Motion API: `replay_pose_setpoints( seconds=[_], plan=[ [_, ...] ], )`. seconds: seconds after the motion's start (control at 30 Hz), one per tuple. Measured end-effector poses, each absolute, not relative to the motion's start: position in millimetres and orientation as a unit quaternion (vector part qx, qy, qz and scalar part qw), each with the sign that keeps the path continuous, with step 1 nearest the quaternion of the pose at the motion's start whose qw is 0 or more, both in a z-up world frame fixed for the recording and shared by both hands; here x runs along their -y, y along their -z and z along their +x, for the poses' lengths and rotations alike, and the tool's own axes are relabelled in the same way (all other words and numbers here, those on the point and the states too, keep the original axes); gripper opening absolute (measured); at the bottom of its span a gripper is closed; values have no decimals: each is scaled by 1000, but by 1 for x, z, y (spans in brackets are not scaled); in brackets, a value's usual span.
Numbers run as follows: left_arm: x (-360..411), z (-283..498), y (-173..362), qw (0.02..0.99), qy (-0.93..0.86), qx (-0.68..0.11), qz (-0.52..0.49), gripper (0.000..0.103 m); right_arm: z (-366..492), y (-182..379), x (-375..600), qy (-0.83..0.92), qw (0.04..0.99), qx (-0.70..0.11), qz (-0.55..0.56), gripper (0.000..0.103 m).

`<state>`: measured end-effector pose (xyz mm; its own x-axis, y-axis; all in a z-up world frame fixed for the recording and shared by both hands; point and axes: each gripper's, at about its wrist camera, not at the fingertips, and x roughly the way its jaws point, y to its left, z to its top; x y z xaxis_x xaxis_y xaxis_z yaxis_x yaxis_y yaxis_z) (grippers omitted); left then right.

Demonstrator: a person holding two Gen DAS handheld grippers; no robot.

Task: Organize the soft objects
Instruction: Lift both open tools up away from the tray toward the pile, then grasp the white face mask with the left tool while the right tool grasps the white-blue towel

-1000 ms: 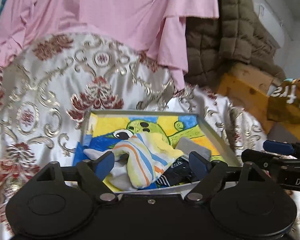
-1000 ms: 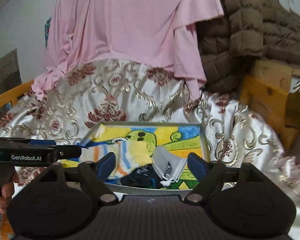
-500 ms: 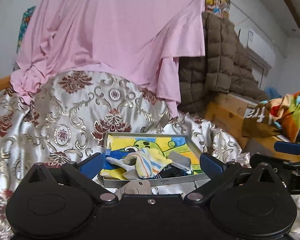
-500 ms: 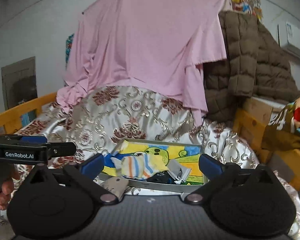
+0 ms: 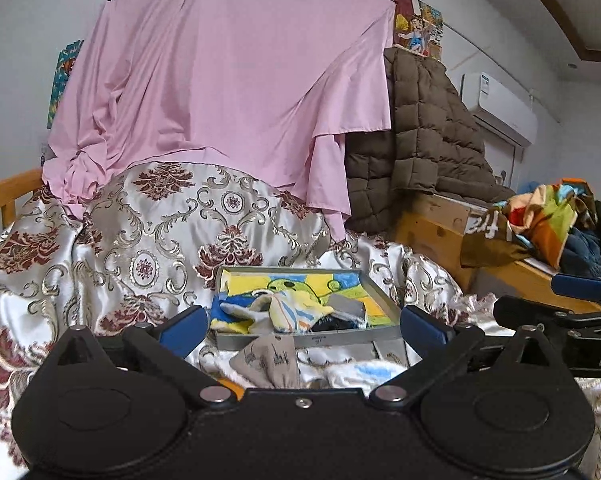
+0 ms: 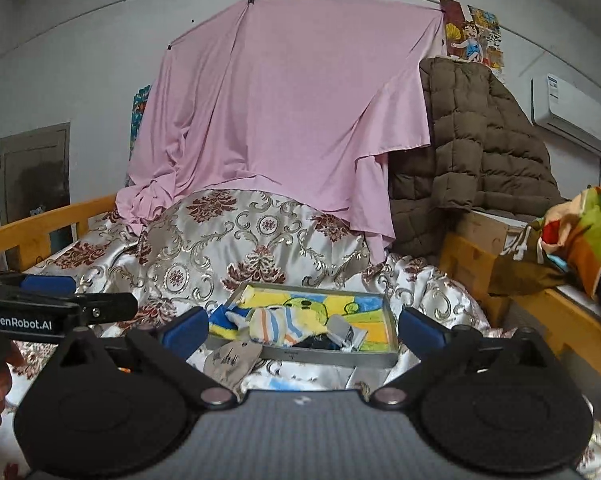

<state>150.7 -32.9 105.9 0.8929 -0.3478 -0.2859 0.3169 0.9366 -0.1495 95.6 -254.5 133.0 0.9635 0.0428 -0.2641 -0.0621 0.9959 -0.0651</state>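
Observation:
A grey tray (image 5: 312, 340) (image 6: 332, 356) with a bright cartoon lining sits on the patterned bedspread. Inside it lie a striped yellow sock (image 5: 290, 314) (image 6: 278, 326), a grey sock (image 5: 346, 306) (image 6: 342, 334) and a dark sock (image 5: 332, 325) (image 6: 318, 343). In front of the tray lies a grey sock with dark marks (image 5: 270, 358) (image 6: 230, 360), beside a white and blue sock (image 5: 360, 372). My left gripper (image 5: 300, 326) is open and empty, well back from the tray. My right gripper (image 6: 302, 326) is also open and empty.
A silver and maroon bedspread (image 5: 148, 240) covers the bed. A pink sheet (image 5: 220, 92) hangs behind it, with a brown quilted coat (image 5: 424, 152) to the right. Wooden bed rails (image 6: 48, 228) run on both sides. Colourful fabric (image 5: 548, 216) is piled on the right.
Both grippers have pulled back and risen away from the tray, their jaws spreading wider. The socks in front of the tray have come into view.

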Motion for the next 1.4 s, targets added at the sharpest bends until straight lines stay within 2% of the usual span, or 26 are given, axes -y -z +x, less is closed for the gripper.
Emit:
replay_pose_setpoints(
  seconds=[0.37,0.6,1.03,1.4],
  plan=[
    [12,106,-81,972,170,-159,-34,102,58,-103,247,-23,989,-145,-19,103],
    [-7,95,-49,965,169,-198,-2,102,52,-69,234,-30,984,-175,-24,103],
    [-31,118,-8,947,156,-280,36,102,69,-7,203,-69,965,-250,-37,103],
    [-12,145,14,941,189,-273,69,102,82,14,204,-65,960,-260,-76,103]
  ],
)
